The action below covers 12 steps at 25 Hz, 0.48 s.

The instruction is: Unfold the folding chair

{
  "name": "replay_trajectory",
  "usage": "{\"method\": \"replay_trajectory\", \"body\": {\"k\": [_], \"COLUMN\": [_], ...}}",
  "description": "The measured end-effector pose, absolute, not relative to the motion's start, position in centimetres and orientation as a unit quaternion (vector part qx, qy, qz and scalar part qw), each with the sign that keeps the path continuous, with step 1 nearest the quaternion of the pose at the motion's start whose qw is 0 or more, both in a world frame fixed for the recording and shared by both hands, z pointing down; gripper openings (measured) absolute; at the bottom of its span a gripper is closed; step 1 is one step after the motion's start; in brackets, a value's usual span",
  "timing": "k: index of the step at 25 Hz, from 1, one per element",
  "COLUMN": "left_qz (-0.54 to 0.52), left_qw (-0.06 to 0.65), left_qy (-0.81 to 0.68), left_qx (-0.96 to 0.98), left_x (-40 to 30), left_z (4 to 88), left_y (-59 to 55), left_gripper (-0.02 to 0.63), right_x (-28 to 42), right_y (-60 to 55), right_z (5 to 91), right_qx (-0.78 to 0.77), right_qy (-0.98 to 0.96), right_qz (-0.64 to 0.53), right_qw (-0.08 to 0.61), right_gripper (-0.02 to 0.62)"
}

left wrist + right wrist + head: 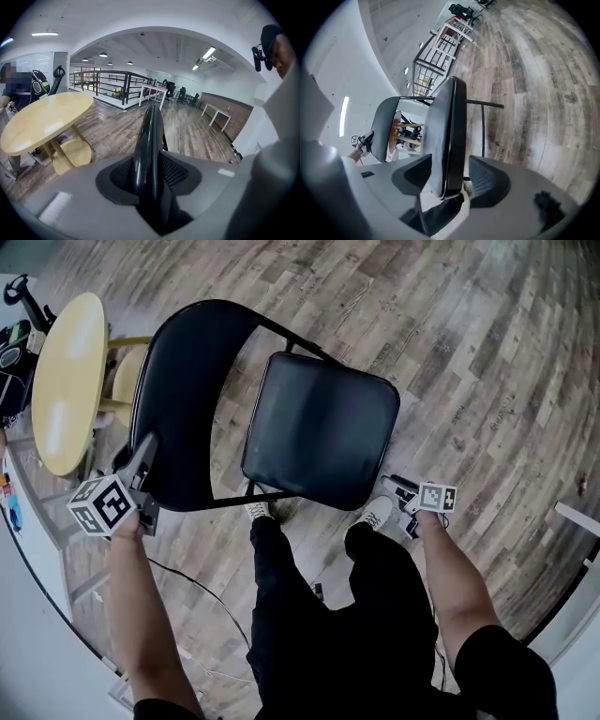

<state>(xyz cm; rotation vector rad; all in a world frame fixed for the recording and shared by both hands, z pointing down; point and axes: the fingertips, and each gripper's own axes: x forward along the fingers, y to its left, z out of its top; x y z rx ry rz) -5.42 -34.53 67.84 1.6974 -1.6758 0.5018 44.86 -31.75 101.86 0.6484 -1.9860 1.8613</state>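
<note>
**A:** Holding the backrest [187,381] is what your left gripper [150,176] is doing. Its jaws are pressing on the black edge, one pad on each side.

**B:** Your right gripper [452,178] is standing a little wider than the seat [319,427]. The seat's corner is sitting between the jaws, but a small gap is showing beside one pad, so you are not clamping it.

**A:** The folding chair [281,409] is standing on the wooden floor [469,352] just in front of your shoes [375,514]. Its seat is facing up to you.

**B:** Farther away, at your left, a round yellow table [66,381] is standing beyond the backrest.
</note>
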Motion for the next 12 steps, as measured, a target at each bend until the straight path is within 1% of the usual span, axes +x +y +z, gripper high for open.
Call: {"method": "replay_trajectory", "body": {"k": [5, 10, 12], "left_qz": [0.19, 0.19, 0.189], "left_qw": [0.349, 0.349, 0.349], "left_qy": [-0.642, -0.643, -0.643], "left_qx": [0.656, 0.655, 0.655], "left_x": [-5.4, -5.3, -5.2], "left_z": [67.8, 68.1, 68.2], "left_y": [-34.5, -34.5, -34.5], "left_gripper": [0.152, 0.152, 0.152], "right_x": [44.8, 43.1, 42.0], "right_y": [-31.8, -29.3, -28.3], "right_z": [97.7, 94.9, 93.5], "right_qx": [0.244, 0.247, 0.252], "right_qy": [-0.704, -0.707, -0.711], "right_qz": [0.646, 0.632, 0.628], "right_qw": [0.168, 0.197, 0.194], "right_gripper": [0.253, 0.253, 0.253]}}
